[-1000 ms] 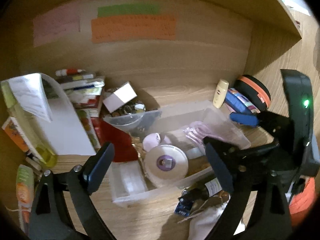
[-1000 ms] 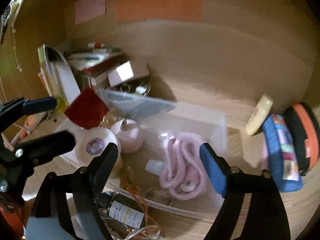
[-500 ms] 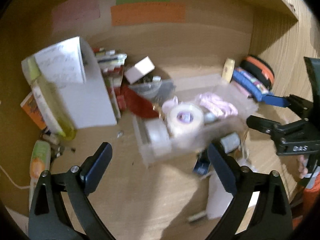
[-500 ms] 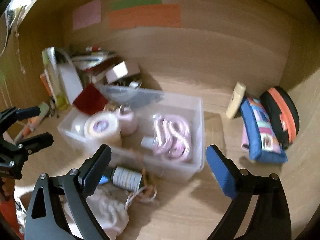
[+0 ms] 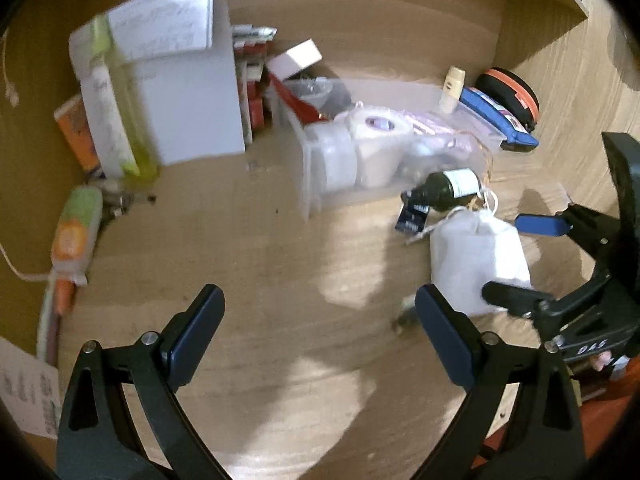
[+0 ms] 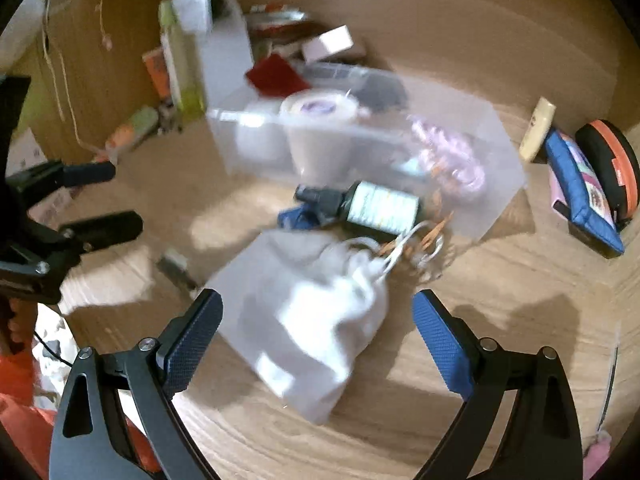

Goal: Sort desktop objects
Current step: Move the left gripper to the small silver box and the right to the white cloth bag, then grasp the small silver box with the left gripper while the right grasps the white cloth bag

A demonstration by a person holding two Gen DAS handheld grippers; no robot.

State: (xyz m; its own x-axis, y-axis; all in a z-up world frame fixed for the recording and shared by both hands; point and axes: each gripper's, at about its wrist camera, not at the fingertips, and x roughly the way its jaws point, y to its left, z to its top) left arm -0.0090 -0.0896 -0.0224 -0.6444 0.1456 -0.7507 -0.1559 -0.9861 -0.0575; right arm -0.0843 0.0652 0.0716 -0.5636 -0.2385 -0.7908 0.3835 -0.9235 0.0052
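Note:
A clear plastic bin [image 5: 316, 184] [image 6: 496, 184] on the wooden desk holds white tape rolls [image 5: 380, 148] [image 6: 320, 132] and a pink cord [image 6: 448, 156]. In front of it lie a dark bottle [image 5: 448, 190] [image 6: 376, 208], a small blue item [image 5: 412, 216] and a white drawstring pouch [image 5: 480, 260] [image 6: 316, 328]. My left gripper [image 5: 316, 340] is open and empty over bare desk. My right gripper [image 6: 316, 340] is open and empty, just above the pouch; it also shows in the left wrist view [image 5: 516, 256].
A white box [image 5: 188, 108] with green bottles, books and a small white carton [image 5: 296, 56] stand at the back left. A blue pencil case [image 6: 580, 192], an orange-rimmed black case [image 6: 612, 168] and a cream tube [image 6: 538, 130] lie at the right. An orange tube [image 5: 74, 236] lies far left.
Both grippers have pulled back and up from the bin. The pouch, bottle and more bare desk have come into view. Both stay open.

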